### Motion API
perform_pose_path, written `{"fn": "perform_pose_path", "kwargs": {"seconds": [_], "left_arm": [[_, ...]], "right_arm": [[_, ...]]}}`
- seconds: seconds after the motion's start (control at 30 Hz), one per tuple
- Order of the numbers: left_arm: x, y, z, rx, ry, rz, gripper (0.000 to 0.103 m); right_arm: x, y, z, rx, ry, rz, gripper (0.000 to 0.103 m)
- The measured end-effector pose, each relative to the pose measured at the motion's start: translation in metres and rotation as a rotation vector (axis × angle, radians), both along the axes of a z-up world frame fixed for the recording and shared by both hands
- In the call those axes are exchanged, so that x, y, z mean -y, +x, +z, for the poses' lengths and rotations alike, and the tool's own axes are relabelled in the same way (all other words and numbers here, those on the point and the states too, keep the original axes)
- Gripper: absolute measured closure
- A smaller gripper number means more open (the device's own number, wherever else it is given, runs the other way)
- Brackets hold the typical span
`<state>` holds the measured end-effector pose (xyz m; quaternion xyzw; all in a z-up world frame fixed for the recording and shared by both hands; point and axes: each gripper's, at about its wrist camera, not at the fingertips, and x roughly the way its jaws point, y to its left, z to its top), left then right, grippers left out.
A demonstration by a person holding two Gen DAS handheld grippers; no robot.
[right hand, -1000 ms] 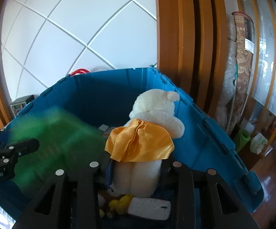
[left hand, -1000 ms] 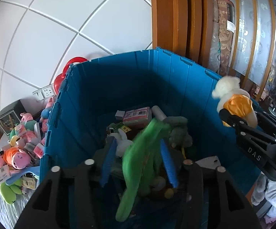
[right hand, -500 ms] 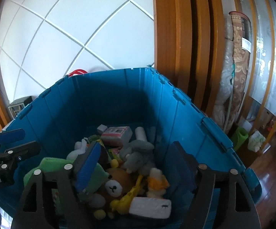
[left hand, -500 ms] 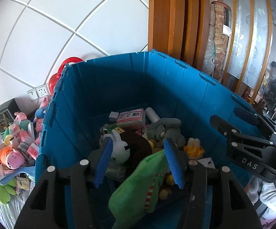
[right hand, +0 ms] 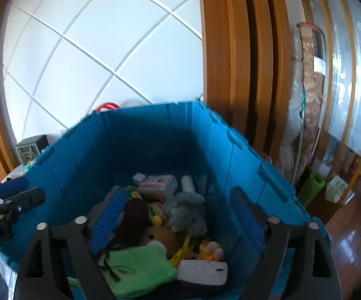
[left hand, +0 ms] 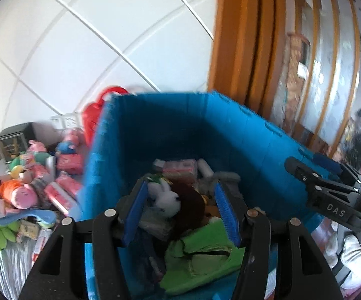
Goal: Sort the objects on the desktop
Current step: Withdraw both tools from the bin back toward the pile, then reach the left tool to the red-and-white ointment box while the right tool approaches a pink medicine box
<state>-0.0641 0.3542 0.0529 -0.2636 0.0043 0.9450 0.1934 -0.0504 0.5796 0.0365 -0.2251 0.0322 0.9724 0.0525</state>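
Left gripper [left hand: 179,207]: parted, empty.
Right gripper [right hand: 178,215]: opening, nothing between.
Bin [left hand: 170,125]: clear its rim.
Next: pick from table toys [left hand: 18,192].

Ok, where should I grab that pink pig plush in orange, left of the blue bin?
Pinch the pink pig plush across its orange body, coming from above with the left claw; it seems to lie on its side among crowded toys, so sideways approaches look blocked.

Blue crate [right hand: 242,165]: top open, upper interior clear above toy heap. Floor packed: green cloth [right hand: 140,265], grey plush [right hand: 187,212], white rabbit [left hand: 165,197]. Tall walls barred side entry. Tabletop left of crate crowded with plush toys [left hand: 18,192].
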Motion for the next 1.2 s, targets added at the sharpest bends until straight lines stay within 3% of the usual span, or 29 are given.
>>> {"fn": "perform_pose_path", "kwargs": {"seconds": [0.13,0.2,0.23,0.57,0.87,1.07,1.2], "left_arm": [[0.039,0.029,0.023,-0.112,0.002,0.083,0.045],[0.059,0.04,0.029,-0.141,0.002,0.127,0.034],[0.073,0.045,0.03,-0.153,-0.003,0.157,0.033],[0.212,0.062,0.021,-0.149,-0.019,0.356,0.033],[0.37,0.023,-0.024,-0.01,-0.025,0.426,0.033],[0.428,-0.018,-0.064,0.099,-0.044,0.377,0.033],[0.44,-0.058,-0.108,0.217,-0.039,0.331,0.033]], "right_arm": [[0.031,0.011,0.014,-0.055,0.006,0.087,0.009],[0.053,0.015,0.02,-0.079,0.016,0.142,0.009],[0.063,0.016,0.022,-0.091,0.017,0.161,0.008],[0.189,0.029,0.041,-0.166,0.04,0.366,0.003],[0.332,0.023,0.029,-0.127,0.076,0.45,0.0],[0.402,-0.009,-0.003,0.014,0.077,0.386,0.0],[0.426,-0.043,-0.043,0.178,0.07,0.348,0.0]]}}
